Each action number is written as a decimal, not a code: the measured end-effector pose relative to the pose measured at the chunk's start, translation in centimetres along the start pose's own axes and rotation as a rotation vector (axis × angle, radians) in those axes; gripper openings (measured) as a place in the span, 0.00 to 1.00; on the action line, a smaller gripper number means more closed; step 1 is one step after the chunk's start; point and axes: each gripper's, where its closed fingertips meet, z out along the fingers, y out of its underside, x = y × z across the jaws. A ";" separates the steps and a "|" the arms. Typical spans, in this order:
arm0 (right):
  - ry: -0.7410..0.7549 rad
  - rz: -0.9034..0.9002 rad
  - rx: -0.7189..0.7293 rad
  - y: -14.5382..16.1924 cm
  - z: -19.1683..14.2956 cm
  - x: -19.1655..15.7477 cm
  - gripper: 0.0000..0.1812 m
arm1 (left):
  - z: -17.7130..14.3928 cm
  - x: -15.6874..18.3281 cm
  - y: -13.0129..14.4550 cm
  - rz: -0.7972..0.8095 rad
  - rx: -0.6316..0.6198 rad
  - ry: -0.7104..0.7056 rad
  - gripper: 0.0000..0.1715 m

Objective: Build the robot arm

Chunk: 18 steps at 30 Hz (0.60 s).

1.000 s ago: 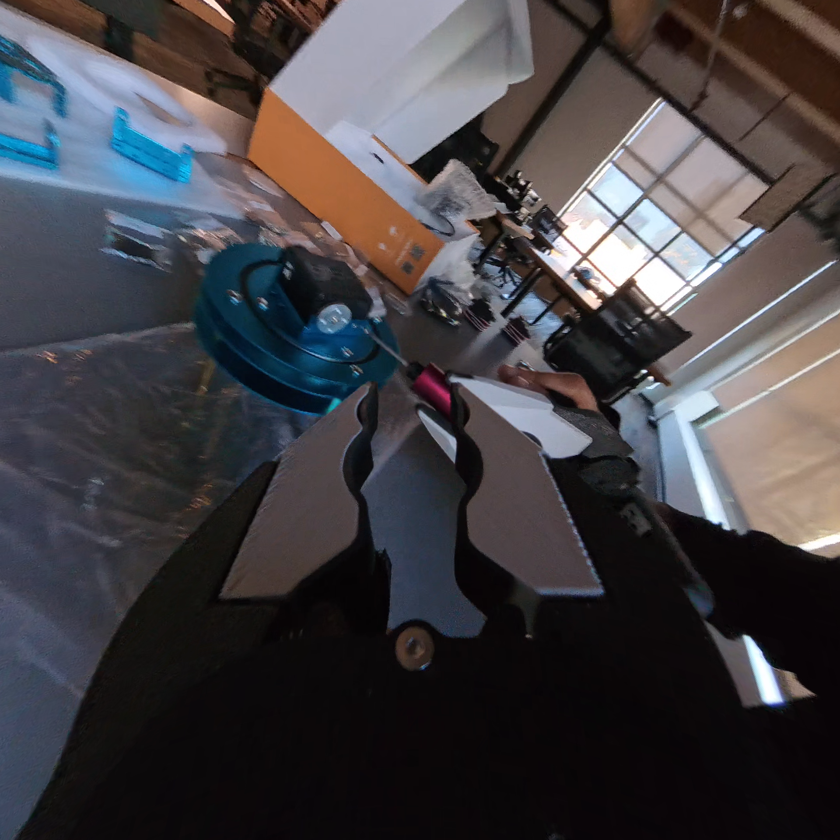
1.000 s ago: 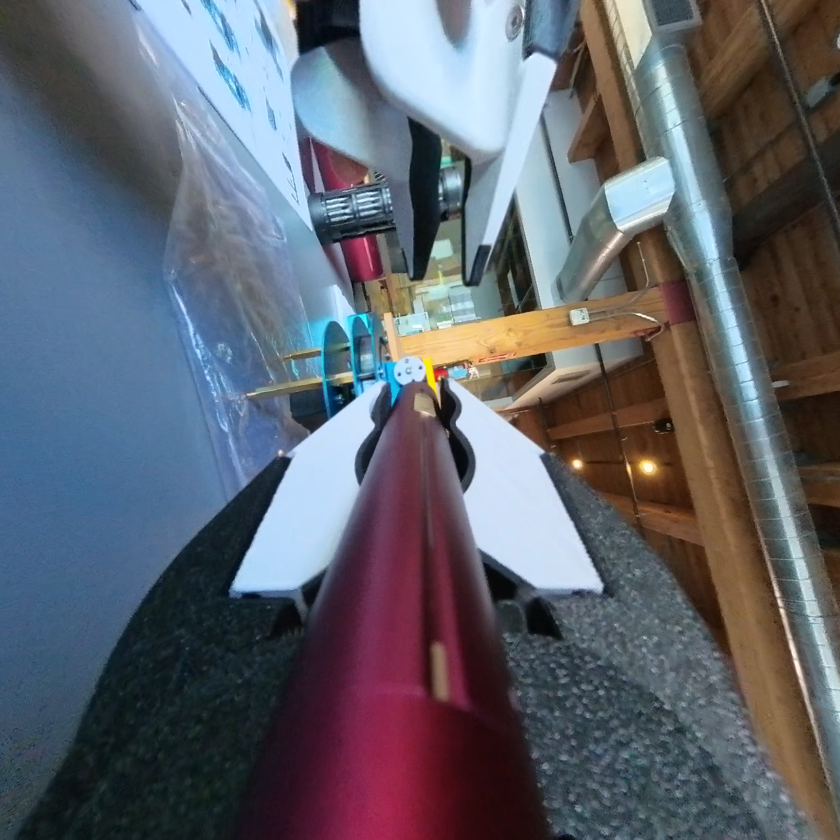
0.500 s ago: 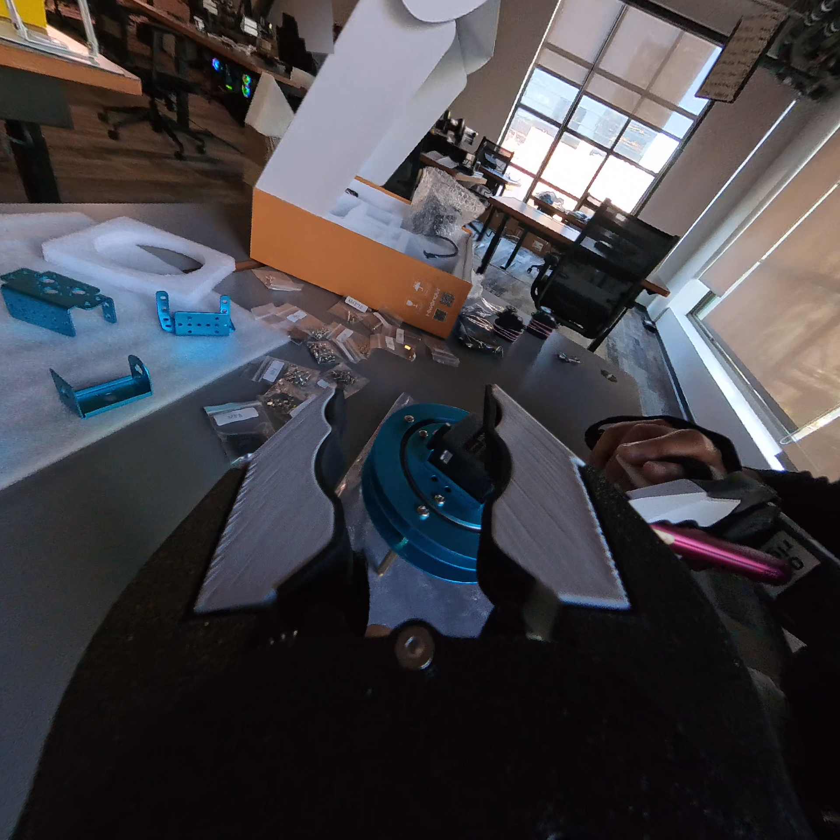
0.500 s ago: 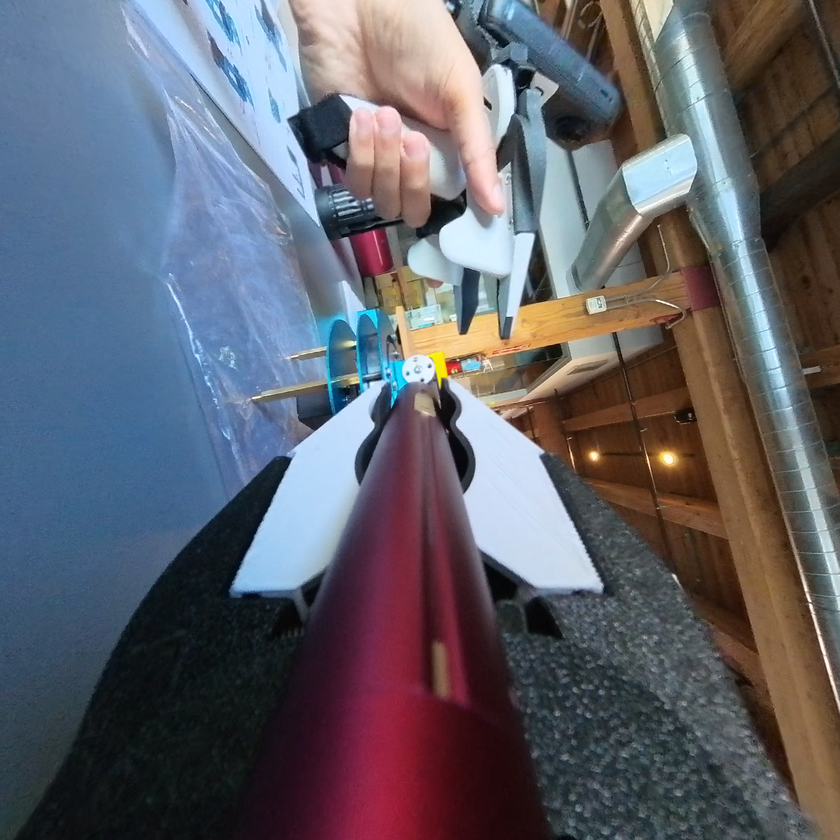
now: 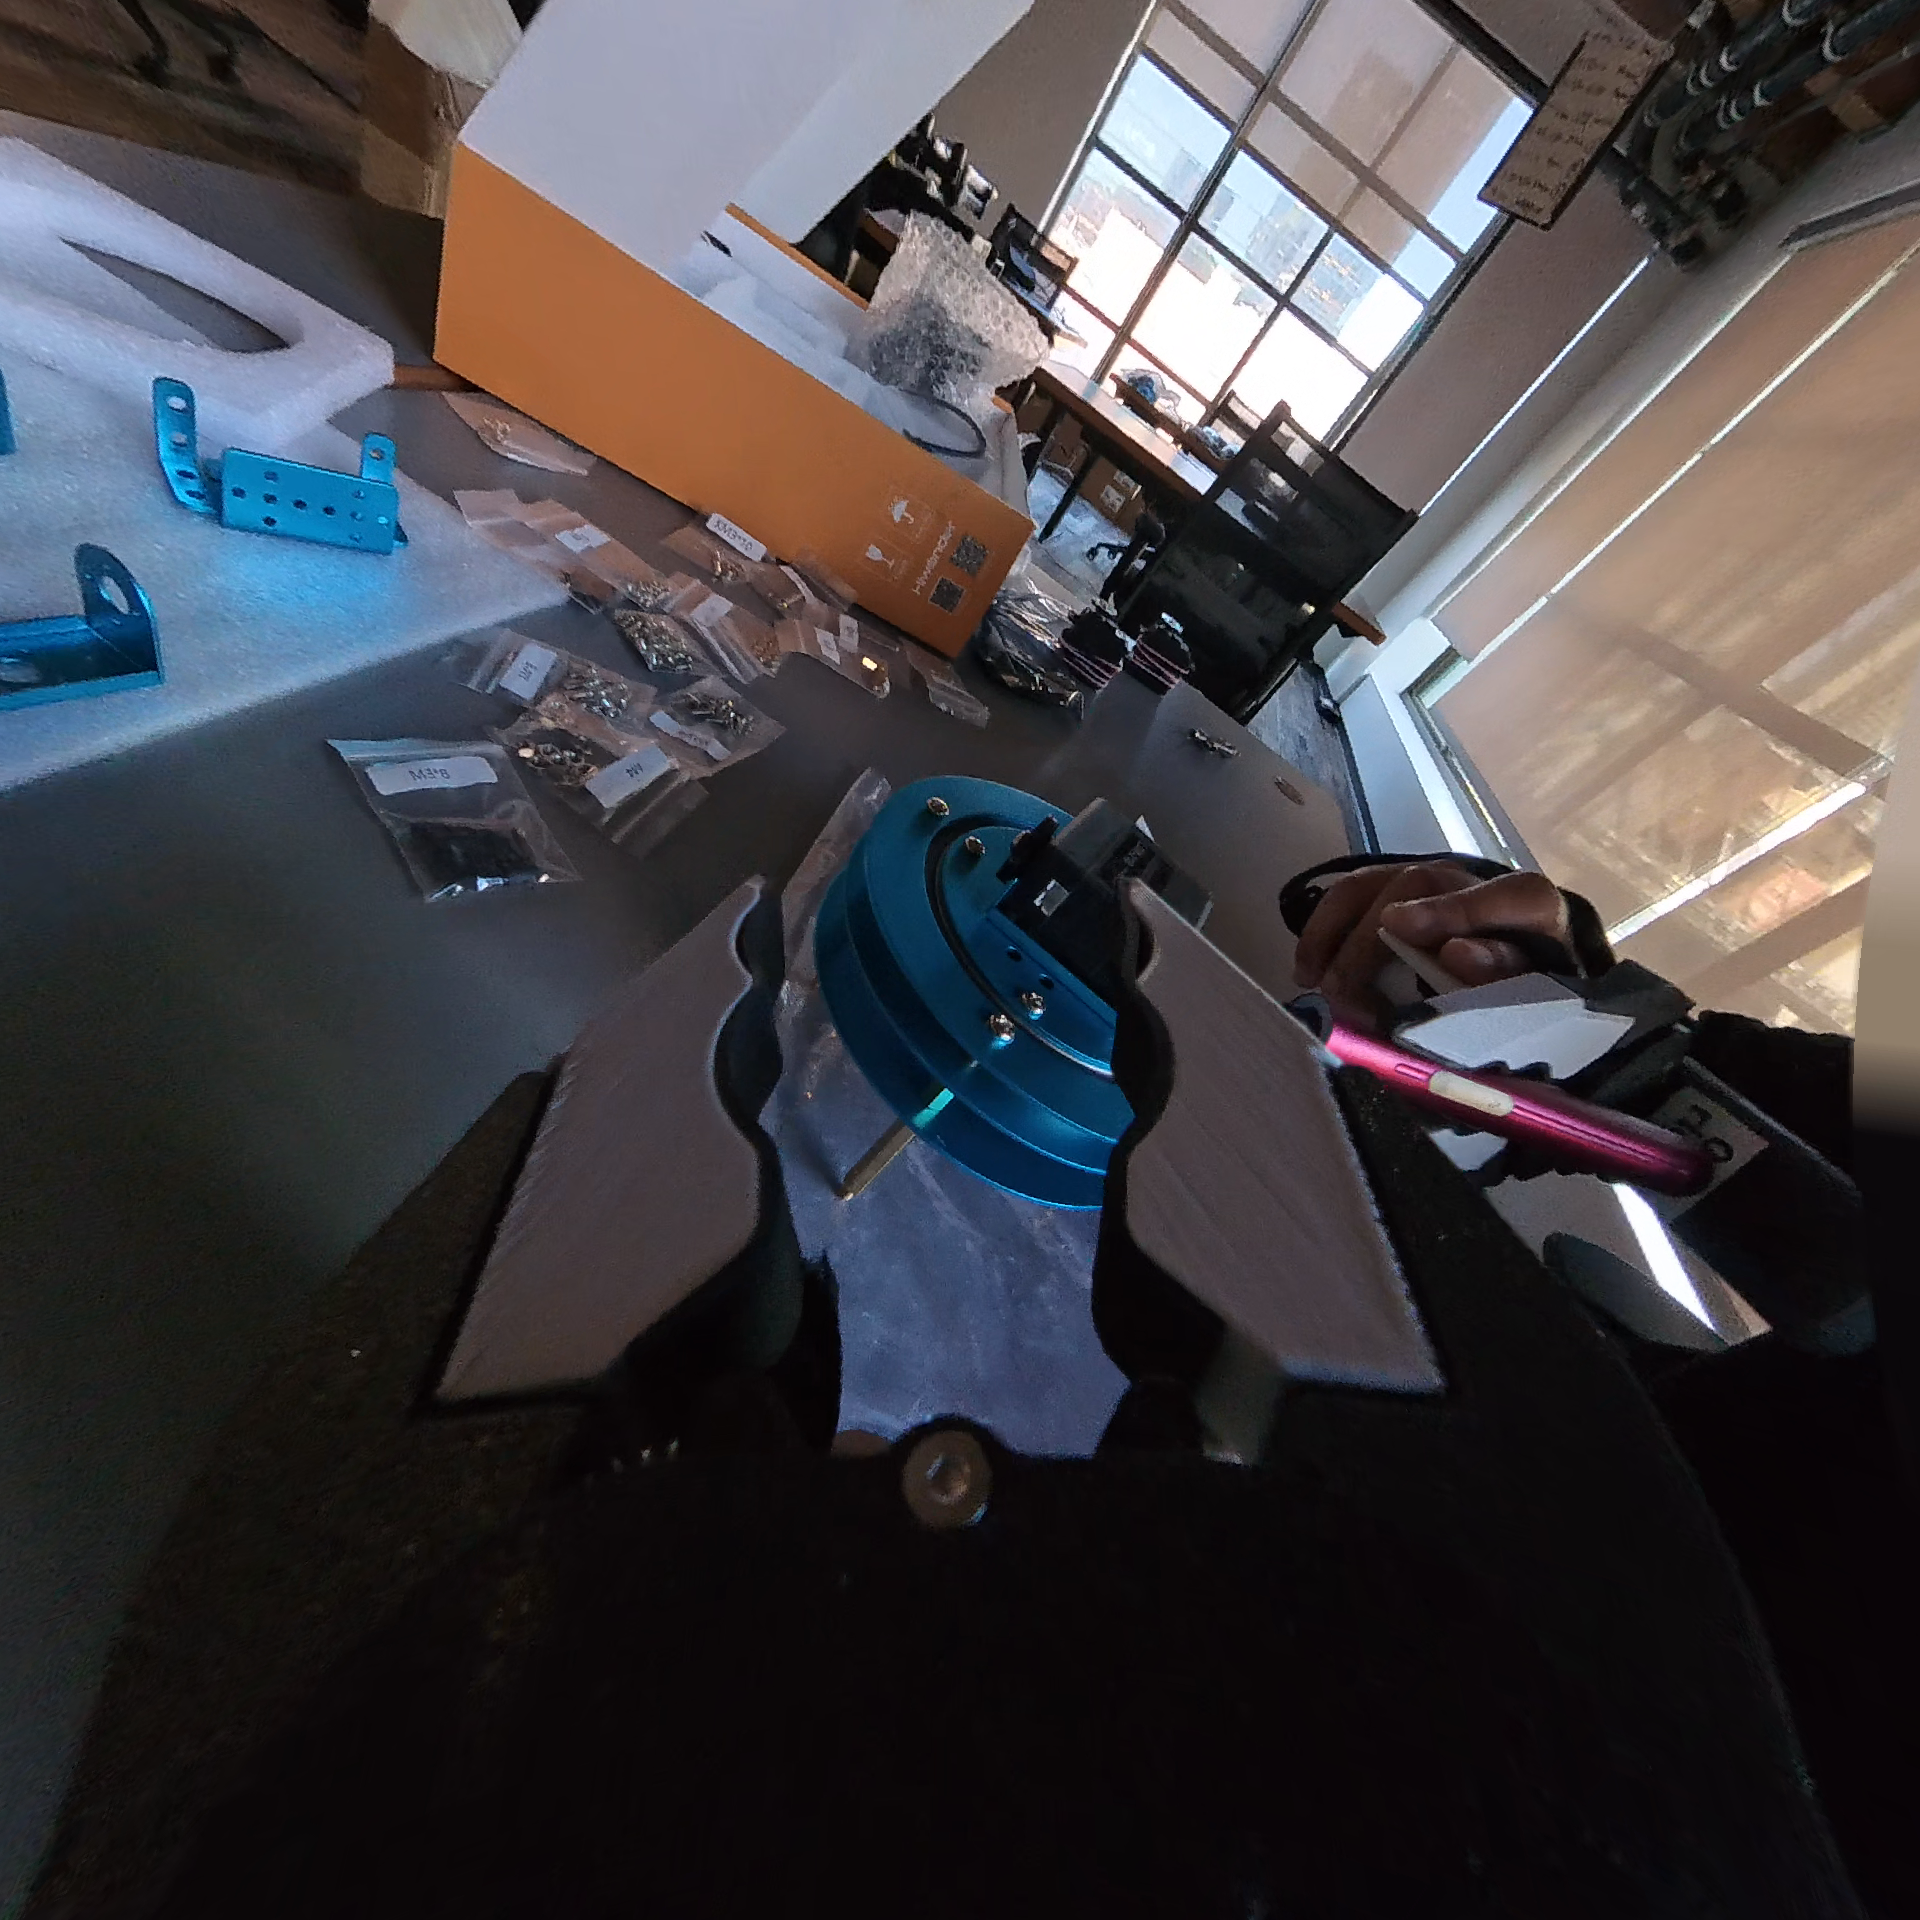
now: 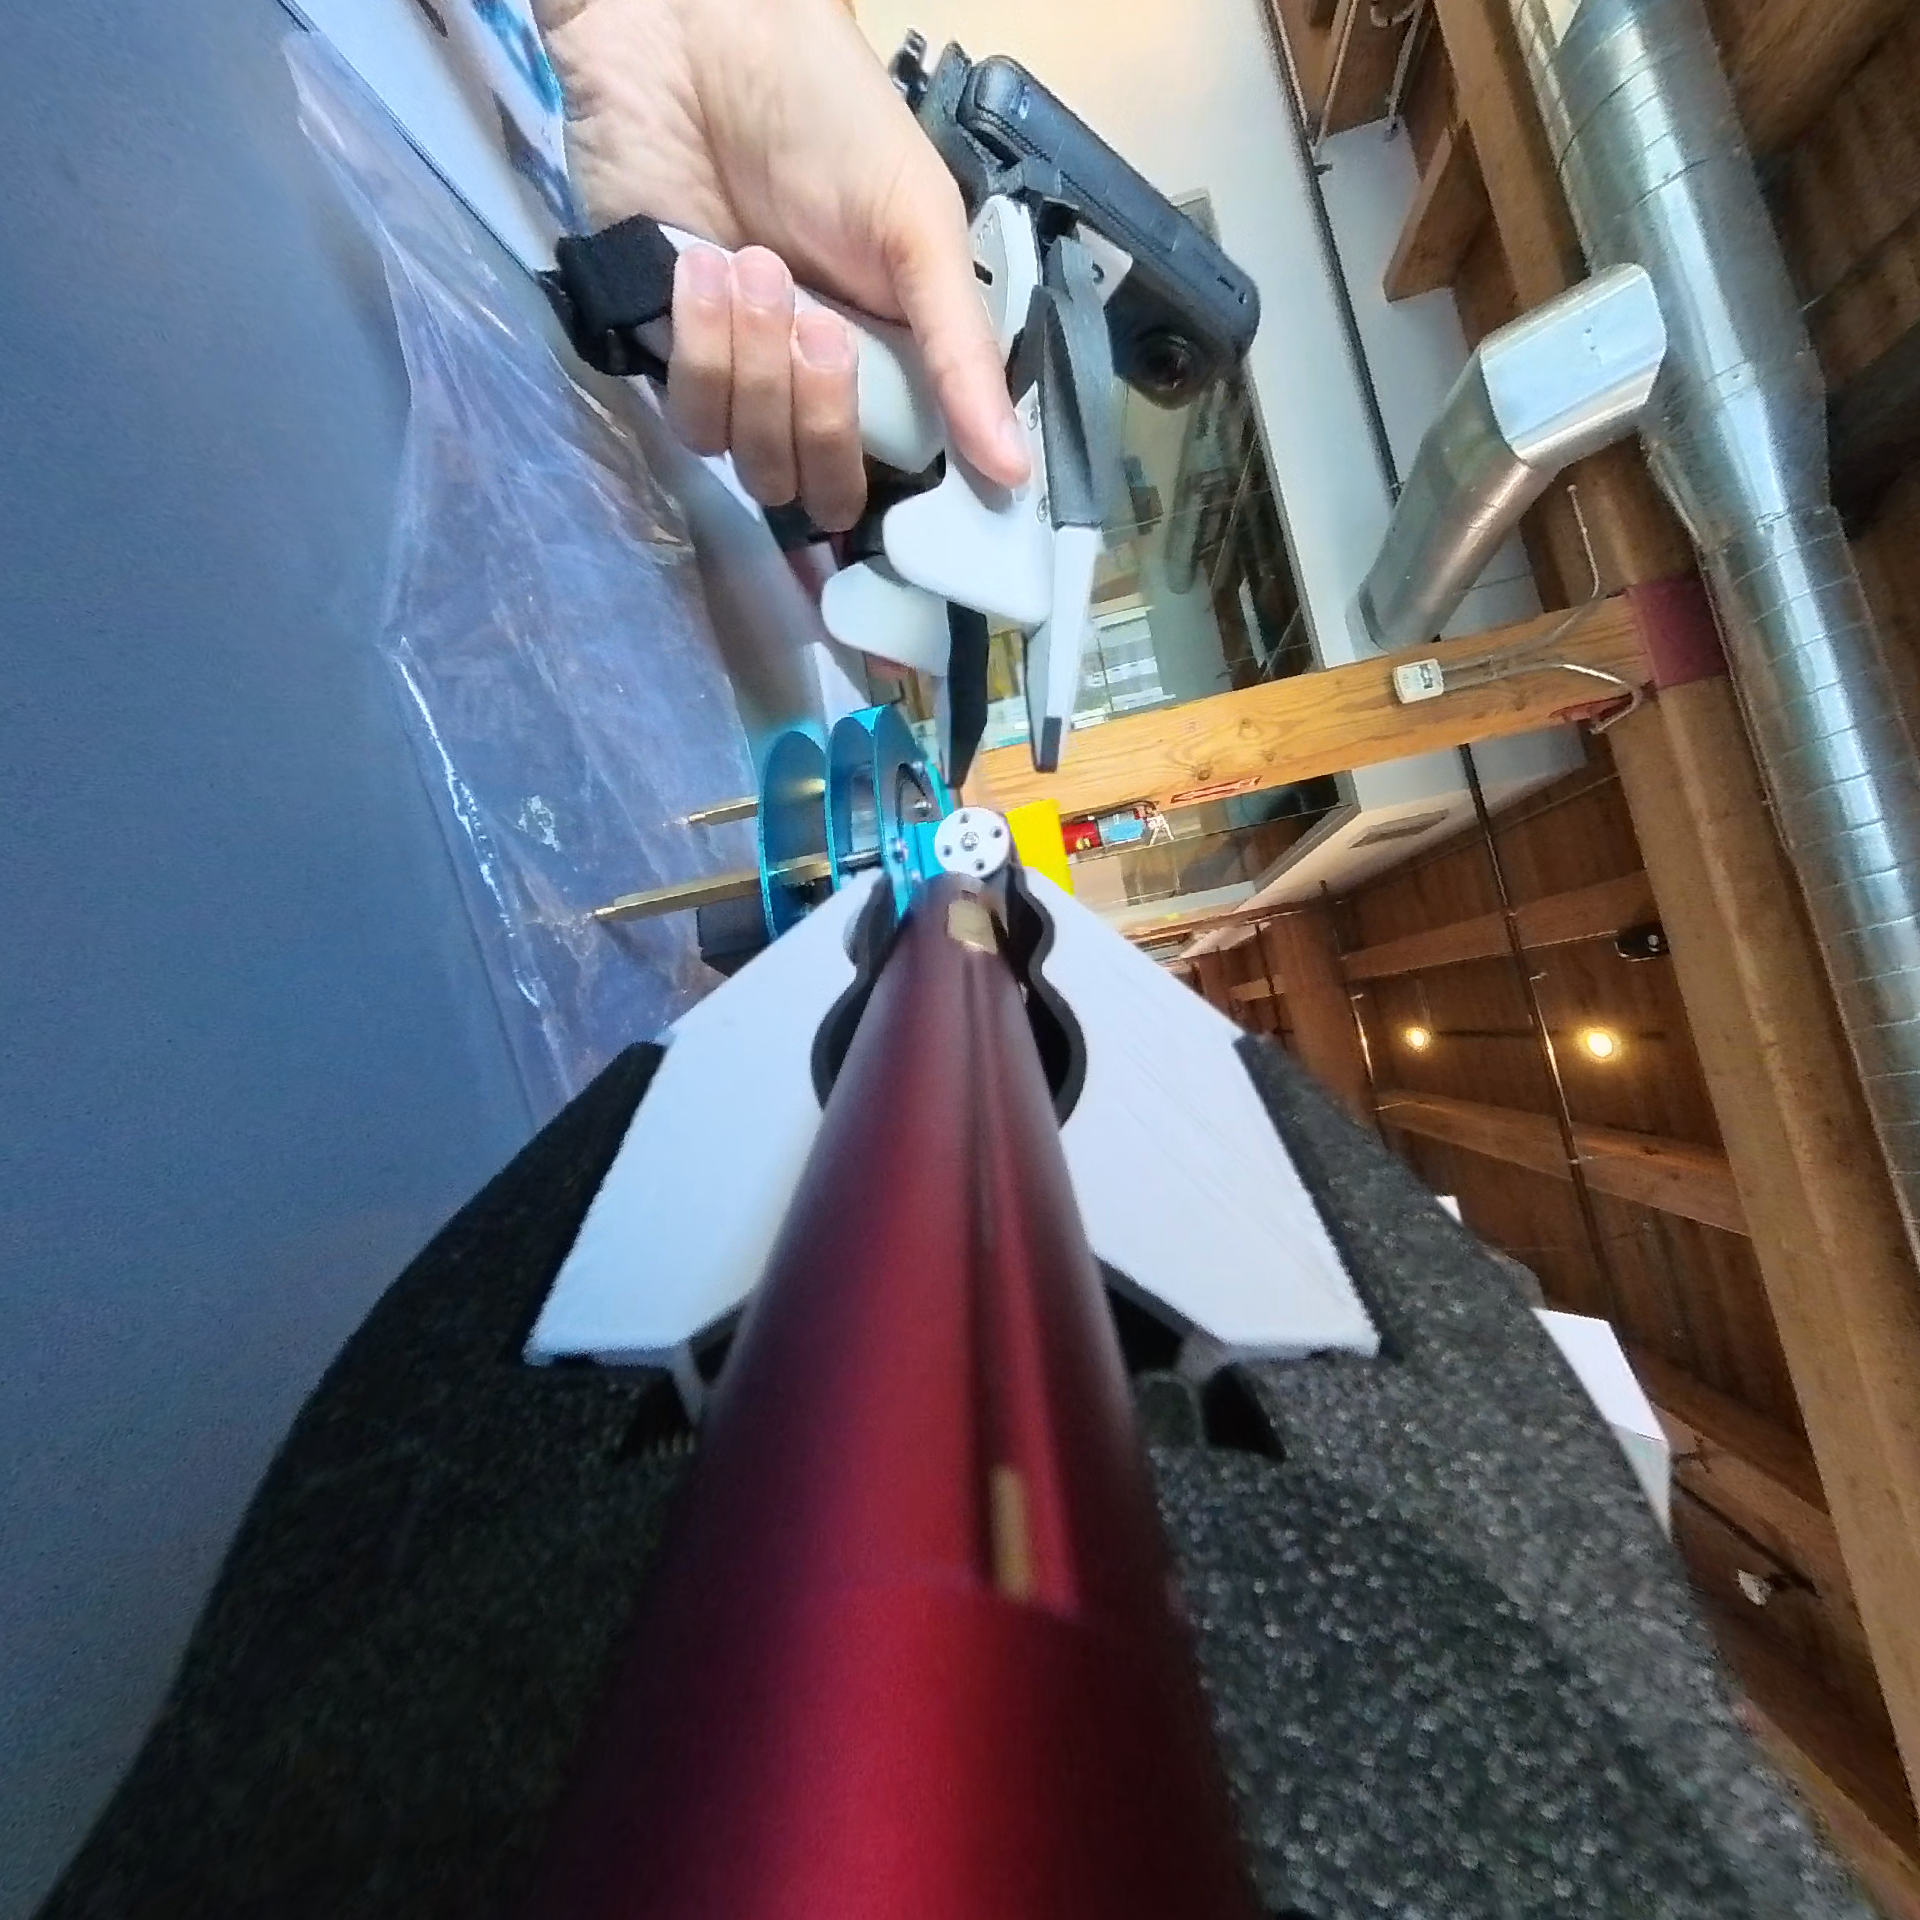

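A blue round double-disc assembly (image 5: 883, 935) with a black servo block (image 5: 1070, 883) on top lies on a clear plastic bag on the grey table (image 5: 208, 1039). Brass standoffs (image 5: 883, 1153) stick out beneath it. My left gripper (image 5: 940, 914) is open, with its jaws on either side of the servo and disc. Whether they touch it I cannot tell. My right gripper (image 6: 956, 904) is shut on a red screwdriver (image 6: 935, 1299), whose tip is at a small silver hub (image 6: 969, 844) on the blue discs (image 6: 790, 821). The left gripper (image 6: 1001, 758), held by a hand, hangs over the discs.
An orange box (image 5: 727, 416) with white foam inside stands behind. Several small bags of screws (image 5: 582, 727) lie before it. Blue metal brackets (image 5: 301, 499) rest on a white foam sheet at the left. The right gripper (image 5: 1392, 1039) with the screwdriver (image 5: 1538, 1117) is at the right.
My left gripper has swung over the blue assembly, opened wider and come closer, so the disc now sits between its jaws. My right gripper has held nearly still with the screwdriver.
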 end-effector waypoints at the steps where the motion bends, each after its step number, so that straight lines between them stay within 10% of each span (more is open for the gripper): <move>1: 0.000 0.003 0.001 0.0 0.0 0.0 0.12 | 0.1 0.0 0.1 0.004 -0.001 -0.002 0.37; 18: -0.018 0.009 0.003 0.1 0.4 0.0 0.12 | 1.0 1.3 1.4 0.036 -0.057 0.024 0.34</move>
